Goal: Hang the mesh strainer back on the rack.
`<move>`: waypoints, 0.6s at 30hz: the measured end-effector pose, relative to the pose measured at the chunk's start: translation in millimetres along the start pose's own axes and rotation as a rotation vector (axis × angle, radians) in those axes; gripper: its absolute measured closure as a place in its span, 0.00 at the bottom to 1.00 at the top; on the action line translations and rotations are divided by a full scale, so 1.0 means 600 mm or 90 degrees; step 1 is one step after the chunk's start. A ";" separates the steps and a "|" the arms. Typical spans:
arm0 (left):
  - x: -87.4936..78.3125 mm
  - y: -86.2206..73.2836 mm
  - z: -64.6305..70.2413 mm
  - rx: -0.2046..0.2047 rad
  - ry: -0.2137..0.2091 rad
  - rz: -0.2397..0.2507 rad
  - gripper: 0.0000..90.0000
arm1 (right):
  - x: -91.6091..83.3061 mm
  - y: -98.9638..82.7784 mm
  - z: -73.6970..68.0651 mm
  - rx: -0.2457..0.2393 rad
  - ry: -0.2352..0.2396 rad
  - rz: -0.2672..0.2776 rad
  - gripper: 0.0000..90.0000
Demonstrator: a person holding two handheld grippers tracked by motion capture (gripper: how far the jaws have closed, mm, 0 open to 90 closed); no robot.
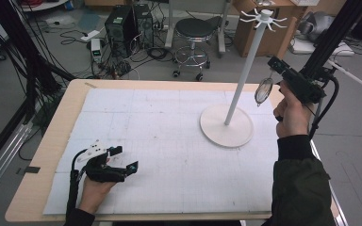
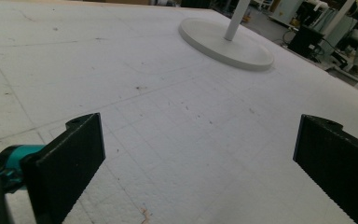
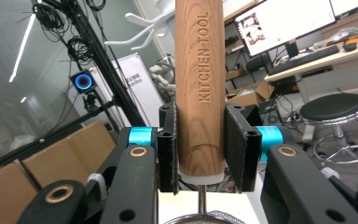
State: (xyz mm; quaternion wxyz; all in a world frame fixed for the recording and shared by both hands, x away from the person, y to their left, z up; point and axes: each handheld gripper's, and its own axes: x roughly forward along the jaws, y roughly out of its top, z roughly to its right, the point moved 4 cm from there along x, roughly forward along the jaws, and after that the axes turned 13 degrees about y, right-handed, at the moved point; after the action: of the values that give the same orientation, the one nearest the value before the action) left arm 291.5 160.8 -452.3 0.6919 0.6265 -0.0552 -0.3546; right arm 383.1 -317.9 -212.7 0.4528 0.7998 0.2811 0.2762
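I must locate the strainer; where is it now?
In the high view, the strainer hangs from the right gripper, beside the white stand's pole, at the table's far right.

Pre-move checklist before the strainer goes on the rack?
1. Right gripper jaws clamped on the strainer's wooden handle: ok.
2. Handle square between the jaws: ok.
3. Strainer head hangs beside the rack pole; touching or apart: cannot tell.
4. Rack hooks free, nothing hung: ok.
5. Rack base flat on the mat: ok.
6. Left gripper open, resting away from the rack: ok.
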 end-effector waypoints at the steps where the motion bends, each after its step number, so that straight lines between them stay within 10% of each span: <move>1: 0.000 0.000 0.000 0.000 0.000 0.000 0.03 | -0.001 0.001 0.002 -0.002 0.000 0.002 0.76; 18: -0.005 -0.003 -0.002 0.000 0.003 -0.003 0.03 | 0.005 -0.003 0.010 0.020 0.032 -0.009 0.76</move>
State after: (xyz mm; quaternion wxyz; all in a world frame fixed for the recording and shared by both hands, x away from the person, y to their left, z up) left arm 289.1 163.3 -453.2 0.6913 0.6273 -0.0520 -0.3548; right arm 388.9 -318.3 -216.1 0.4348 0.7977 0.3026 0.2882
